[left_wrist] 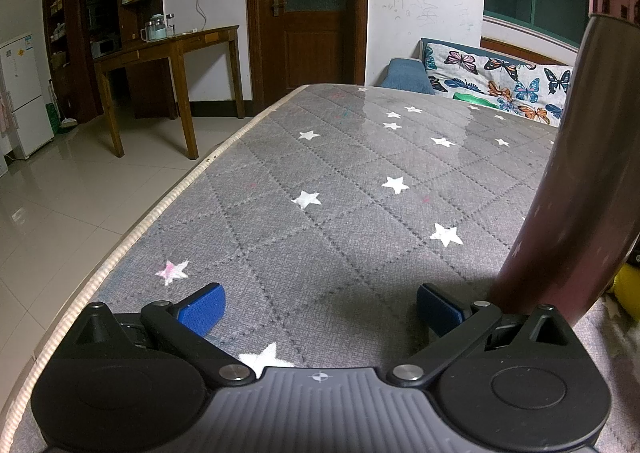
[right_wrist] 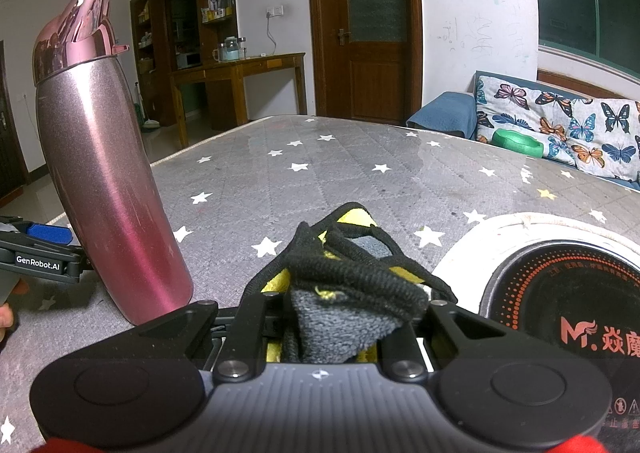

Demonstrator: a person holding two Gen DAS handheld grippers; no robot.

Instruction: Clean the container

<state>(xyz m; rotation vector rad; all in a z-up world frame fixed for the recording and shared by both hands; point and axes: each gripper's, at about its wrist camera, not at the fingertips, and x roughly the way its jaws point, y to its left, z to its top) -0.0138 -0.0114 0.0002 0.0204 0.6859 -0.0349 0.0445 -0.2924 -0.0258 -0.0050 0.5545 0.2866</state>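
Two grippers work over a grey quilted tabletop [left_wrist: 340, 189] printed with white stars: the left gripper [left_wrist: 320, 311] has its blue-padded fingers [left_wrist: 202, 309] spread wide with nothing between them, while the right gripper [right_wrist: 352, 293] is clenched on a bunched cloth [right_wrist: 344, 293], grey terry with yellow patches and black edging. A tall pink metallic bottle [right_wrist: 108, 189], glossy-lidded, stands upright just outside the left gripper's right finger, long axis vertical, lid up. Readable writing: "GenRobot.AI" on the left gripper, and "M" with Chinese characters on the round black induction cooker [right_wrist: 568, 305] right of the cloth.
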